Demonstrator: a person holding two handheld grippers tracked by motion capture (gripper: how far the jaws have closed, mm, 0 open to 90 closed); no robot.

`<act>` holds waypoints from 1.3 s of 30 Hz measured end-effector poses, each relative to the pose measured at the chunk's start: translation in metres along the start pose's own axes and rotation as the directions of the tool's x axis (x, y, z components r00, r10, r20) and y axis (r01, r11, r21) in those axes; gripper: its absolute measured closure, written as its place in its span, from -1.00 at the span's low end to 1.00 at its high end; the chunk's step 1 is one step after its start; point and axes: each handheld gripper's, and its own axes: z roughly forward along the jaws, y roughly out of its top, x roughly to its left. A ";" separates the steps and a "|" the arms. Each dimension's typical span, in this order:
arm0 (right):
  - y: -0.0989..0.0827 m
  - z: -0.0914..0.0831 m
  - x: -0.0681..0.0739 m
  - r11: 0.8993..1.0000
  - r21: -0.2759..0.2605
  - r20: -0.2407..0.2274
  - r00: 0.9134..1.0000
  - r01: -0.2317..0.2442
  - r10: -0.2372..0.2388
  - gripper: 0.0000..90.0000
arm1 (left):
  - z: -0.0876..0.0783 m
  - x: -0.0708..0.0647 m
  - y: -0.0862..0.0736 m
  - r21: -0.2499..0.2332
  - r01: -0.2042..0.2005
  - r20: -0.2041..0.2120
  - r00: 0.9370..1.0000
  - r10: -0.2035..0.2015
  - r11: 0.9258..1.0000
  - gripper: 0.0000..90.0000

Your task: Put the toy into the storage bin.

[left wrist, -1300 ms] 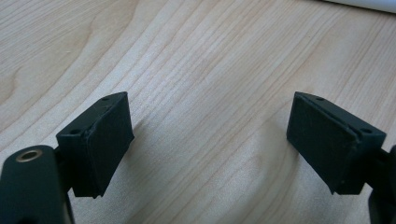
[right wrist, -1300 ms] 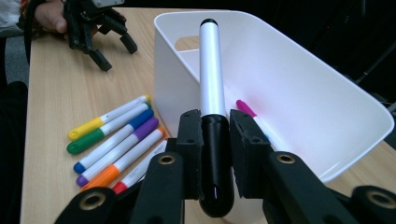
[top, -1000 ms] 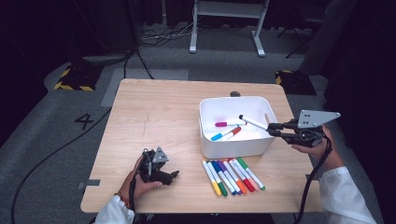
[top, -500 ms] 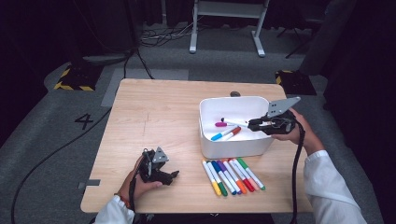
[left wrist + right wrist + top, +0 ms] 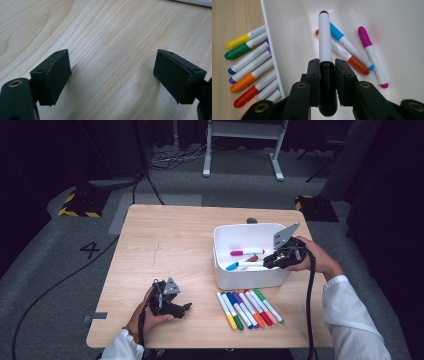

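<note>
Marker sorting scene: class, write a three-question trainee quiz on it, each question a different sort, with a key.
1. True or false: the right gripper is shut on a black-capped marker above the white bin.
2. How many markers already lie on the bin's floor in the right gripper view?
A. one
B. three
C. six
3. Fill in: the left gripper sits on the wooden table with its jaws ____ and nothing between them.

Key
1. True; the pads clamp the black cap, the white barrel pointing into the bin.
2. B: the blue-capped marker, the orange-capped marker and the magenta-capped marker.
3. open
</note>
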 end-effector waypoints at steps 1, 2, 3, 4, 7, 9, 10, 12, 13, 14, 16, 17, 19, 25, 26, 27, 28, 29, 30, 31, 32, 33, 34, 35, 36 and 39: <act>0.000 0.000 0.000 1.000 0.006 -0.012 1.000 0.004 -0.004 0.67 | 0.000 0.000 0.000 0.000 0.000 0.000 1.000 0.000 1.000 -0.68; -0.001 0.000 0.000 1.000 0.015 -0.026 1.000 0.009 -0.008 0.67 | 0.000 0.000 0.000 0.000 0.000 0.000 1.000 0.000 1.000 -0.68; -0.001 -0.001 0.001 1.000 0.016 -0.027 1.000 0.014 -0.014 0.67 | 0.000 0.000 0.000 0.000 0.001 0.000 1.000 -0.001 1.000 -0.68; -0.001 -0.003 0.001 1.000 0.018 -0.018 1.000 0.008 -0.008 0.66 | 0.000 0.000 0.000 0.000 0.000 0.001 1.000 0.000 1.000 -0.68; -0.003 -0.004 0.000 1.000 0.015 -0.004 1.000 0.002 -0.002 0.64 | 0.000 0.000 0.000 0.000 0.001 0.001 1.000 -0.001 1.000 -0.68; -0.004 -0.006 0.001 1.000 0.004 0.021 1.000 -0.009 0.009 0.55 | 0.000 0.000 0.000 0.000 0.000 0.000 1.000 0.000 1.000 -0.68; -0.004 -0.007 0.001 1.000 -0.008 0.043 0.999 -0.016 0.016 0.46 | 0.000 0.000 0.000 0.000 0.000 0.000 1.000 0.000 1.000 -0.68; -0.007 -0.011 0.002 0.998 -0.048 0.084 0.996 -0.034 0.038 0.40 | 0.000 0.000 0.000 0.000 0.000 0.000 1.000 0.000 1.000 -0.68; -0.009 -0.015 0.003 0.997 -0.074 0.106 0.993 -0.038 0.045 0.35 | 0.000 0.000 0.000 0.000 0.001 0.000 1.000 -0.001 1.000 -0.68; -0.011 -0.018 0.004 0.993 -0.106 0.124 0.990 -0.049 0.062 0.29 | 0.000 0.000 0.000 0.000 0.001 0.000 1.000 -0.001 1.000 -0.68; -0.016 -0.026 0.006 0.983 -0.162 0.163 0.981 -0.082 0.108 0.21 | 0.000 0.000 0.000 0.000 0.001 0.001 1.000 -0.001 1.000 -0.68; -0.018 -0.029 0.008 0.978 -0.186 0.173 0.977 -0.091 0.124 0.19 | 0.000 0.000 0.000 0.000 0.001 0.000 1.000 -0.001 1.000 -0.68; -0.022 -0.036 0.012 0.969 -0.225 0.191 0.971 -0.099 0.143 0.11 | 0.000 0.000 0.000 0.000 0.001 0.000 1.000 -0.001 1.000 -0.68; -0.034 -0.050 0.027 0.944 -0.299 0.249 0.944 -0.139 0.218 -0.07 | 0.000 0.000 0.000 0.000 0.001 0.000 1.000 -0.001 1.000 -0.68; -0.036 -0.053 0.030 0.940 -0.307 0.258 0.938 -0.149 0.233 -0.11 | 0.000 0.000 0.000 0.000 0.001 0.000 1.000 -0.001 1.000 -0.68; -0.038 -0.055 0.032 0.935 -0.317 0.267 0.932 -0.156 0.246 -0.13 | 0.000 0.000 0.000 0.000 0.001 -0.001 1.000 -0.001 1.000 -0.68; -0.040 -0.057 0.035 0.929 -0.331 0.275 0.925 -0.164 0.261 -0.19 | 0.000 0.000 0.000 0.000 0.001 0.000 1.000 -0.001 1.000 -0.68; -0.043 -0.060 0.038 0.926 -0.340 0.282 0.921 -0.167 0.269 -0.21 | 0.000 0.000 0.000 0.000 0.001 -0.001 1.000 -0.001 1.000 -0.68; -0.045 -0.062 0.041 0.922 -0.349 0.292 0.915 -0.167 0.277 -0.22 | 0.000 0.000 0.000 0.000 0.001 -0.001 1.000 -0.001 1.000 -0.68; -0.048 -0.064 0.045 0.919 -0.355 0.302 0.910 -0.169 0.284 -0.23 | 0.000 0.000 0.000 -0.001 0.001 0.000 1.000 -0.001 1.000 -0.68; -0.050 -0.066 0.048 0.919 -0.358 0.317 0.904 -0.168 0.288 -0.24 | 0.000 0.000 0.000 0.000 0.001 0.000 1.000 -0.001 1.000 -0.68; -0.052 -0.069 0.052 0.914 -0.370 0.326 0.898 -0.167 0.296 -0.24 | 0.000 0.000 0.000 0.000 0.001 0.000 1.000 -0.001 1.000 -0.68; -0.055 -0.071 0.056 0.908 -0.385 0.331 0.893 -0.166 0.303 -0.24 | 0.000 0.000 0.000 0.000 0.001 0.000 1.000 -0.001 1.000 -0.68; -0.058 -0.073 0.060 0.902 -0.399 0.334 0.890 -0.165 0.310 -0.24 | 0.000 0.000 0.000 0.000 0.001 -0.001 1.000 -0.001 1.000 -0.68; -0.061 -0.074 0.064 0.897 -0.410 0.336 0.886 -0.167 0.319 -0.25 | 0.000 0.000 0.000 0.000 0.000 -0.001 1.000 0.000 1.000 -0.68; -0.070 -0.078 0.076 0.885 -0.435 0.351 0.875 -0.164 0.334 -0.26 | 0.000 0.000 0.000 0.000 0.001 -0.001 1.000 -0.001 1.000 -0.68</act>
